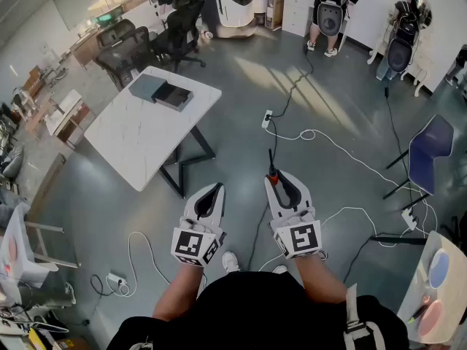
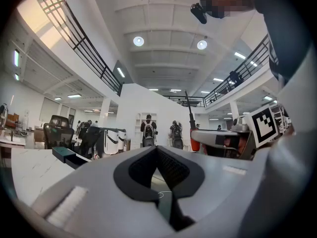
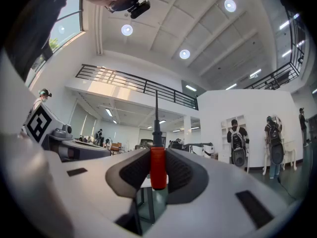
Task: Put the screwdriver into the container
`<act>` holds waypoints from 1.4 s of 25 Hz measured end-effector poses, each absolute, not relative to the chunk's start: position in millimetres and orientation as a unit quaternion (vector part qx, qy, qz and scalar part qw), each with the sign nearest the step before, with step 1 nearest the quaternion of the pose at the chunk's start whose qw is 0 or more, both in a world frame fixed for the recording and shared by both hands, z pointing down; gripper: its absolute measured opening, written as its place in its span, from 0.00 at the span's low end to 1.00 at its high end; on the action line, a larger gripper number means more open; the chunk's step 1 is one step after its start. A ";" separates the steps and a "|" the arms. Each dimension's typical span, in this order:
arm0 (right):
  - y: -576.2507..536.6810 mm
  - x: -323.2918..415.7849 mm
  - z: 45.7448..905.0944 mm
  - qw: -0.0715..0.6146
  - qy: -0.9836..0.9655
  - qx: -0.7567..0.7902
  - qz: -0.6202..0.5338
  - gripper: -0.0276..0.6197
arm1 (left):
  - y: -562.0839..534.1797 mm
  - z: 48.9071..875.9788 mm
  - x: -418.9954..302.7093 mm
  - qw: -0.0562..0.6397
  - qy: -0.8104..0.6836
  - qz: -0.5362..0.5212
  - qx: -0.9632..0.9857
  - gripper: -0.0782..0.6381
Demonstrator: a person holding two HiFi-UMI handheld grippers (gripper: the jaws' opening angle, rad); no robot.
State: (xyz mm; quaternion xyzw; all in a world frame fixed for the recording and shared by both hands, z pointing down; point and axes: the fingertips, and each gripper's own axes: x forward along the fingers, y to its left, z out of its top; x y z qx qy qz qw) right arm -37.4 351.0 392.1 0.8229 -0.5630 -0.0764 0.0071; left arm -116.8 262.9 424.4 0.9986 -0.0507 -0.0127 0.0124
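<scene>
Screwdriver (image 3: 157, 165): red handle clamped in right hand-held gripper (image 1: 274, 177), shaft pointing forward, apparently for carrying across. Left hand-held gripper (image 1: 214, 190): closed, empty, idle. Container (image 1: 162, 92): on worktop (image 1: 139, 144), well apart.

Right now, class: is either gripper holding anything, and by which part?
The right gripper holds the screwdriver by its red handle, with the dark shaft pointing out past the jaws. The left gripper is shut and empty.

Screwdriver (image 1: 270, 159) handle mostly hidden within right hand-held gripper (image 1: 278, 176)
</scene>
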 end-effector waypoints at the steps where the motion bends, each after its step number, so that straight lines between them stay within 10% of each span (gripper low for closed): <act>1: 350.9 -36.0 391.8 0.008 -0.563 0.822 -0.078 0.19 | 263.2 424.4 -115.2 0.012 -0.051 -0.014 0.999 0.12; 35: 279.9 -60.5 406.7 -0.015 -0.562 0.826 -0.048 0.20 | 172.9 444.2 -148.8 0.015 -0.048 -0.006 0.999 0.12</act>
